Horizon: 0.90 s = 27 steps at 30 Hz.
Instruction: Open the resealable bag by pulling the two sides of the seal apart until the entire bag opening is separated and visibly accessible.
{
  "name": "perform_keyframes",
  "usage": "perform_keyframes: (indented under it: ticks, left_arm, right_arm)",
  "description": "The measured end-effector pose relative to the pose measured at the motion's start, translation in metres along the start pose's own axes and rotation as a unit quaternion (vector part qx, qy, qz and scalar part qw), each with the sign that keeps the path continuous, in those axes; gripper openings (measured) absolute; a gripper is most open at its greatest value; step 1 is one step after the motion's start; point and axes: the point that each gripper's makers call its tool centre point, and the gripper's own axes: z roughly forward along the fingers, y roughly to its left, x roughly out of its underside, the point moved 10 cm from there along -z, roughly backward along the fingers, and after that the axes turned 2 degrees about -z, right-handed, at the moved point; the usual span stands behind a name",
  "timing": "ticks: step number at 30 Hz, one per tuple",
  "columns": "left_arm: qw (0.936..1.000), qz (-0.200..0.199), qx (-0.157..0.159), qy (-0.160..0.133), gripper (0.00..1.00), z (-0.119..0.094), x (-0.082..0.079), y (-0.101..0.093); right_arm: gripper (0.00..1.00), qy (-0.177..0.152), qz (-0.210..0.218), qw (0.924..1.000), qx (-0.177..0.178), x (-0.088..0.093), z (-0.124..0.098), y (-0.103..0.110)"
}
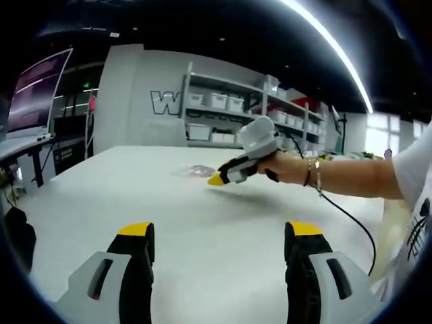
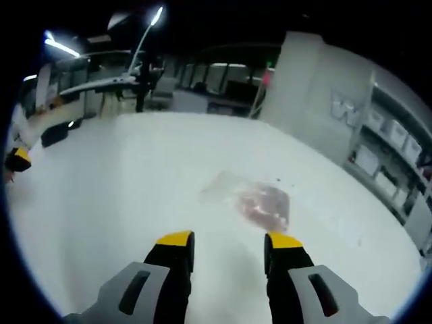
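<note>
On table: white table (image 2: 101, 202), wide and bare around bag.
Bag: clear resealable bag (image 2: 253, 200) lying flat on table, pinkish contents inside; seen in left gripper view as small glint (image 1: 196, 171) just beyond right gripper's tips. Seal state too small to tell.
Right gripper: jaws spread apart (image 2: 229, 241), yellow tips hovering just short of bag, nothing between them. Seen from left gripper view (image 1: 217, 179) held by a hand (image 1: 287, 167), reaching low over table; cable trailing from wrist.
Left gripper: jaws wide apart (image 1: 220, 231), released, nothing held, over bare table, well apart from bag. Yellow tip visible at left edge of right gripper view (image 2: 18, 158).
Background: shelving with white bins (image 1: 223, 102), monitor (image 1: 37, 91) at left.
</note>
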Motion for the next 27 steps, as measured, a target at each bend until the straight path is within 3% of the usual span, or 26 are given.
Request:
perform_keyframes:
  ticks: [5,11,18,24,27]
  left_arm:
    - [1.0000,-0.001,-0.004,0.002,0.78,-0.001,0.001,0.002]
    - [1.0000,-0.003,-0.005,0.002,0.78,0.001,0.001,0.004]
    - [1.0000,-0.005,-0.003,0.001,0.78,0.001,0.002,0.004]
    - [0.9999,-0.008,-0.006,-0.003,0.78,0.000,0.002,0.006]
    - [1.0000,-0.008,-0.005,-0.002,0.78,0.000,0.003,0.005]
  right_arm:
    - [0.39,-0.004,-0.024,0.9997,0.001,-0.003,0.003,0.002]
    - [0.38,-0.008,-0.084,0.9964,0.011,-0.007,0.007,0.000]
    - [0.37,-0.010,-0.100,0.9948,0.015,-0.006,0.012,-0.003]
    - [0.35,-0.022,-0.135,0.9903,0.022,-0.009,0.013,-0.002]
    - [0.34,-0.029,-0.177,0.9833,0.033,-0.012,0.014,-0.001]
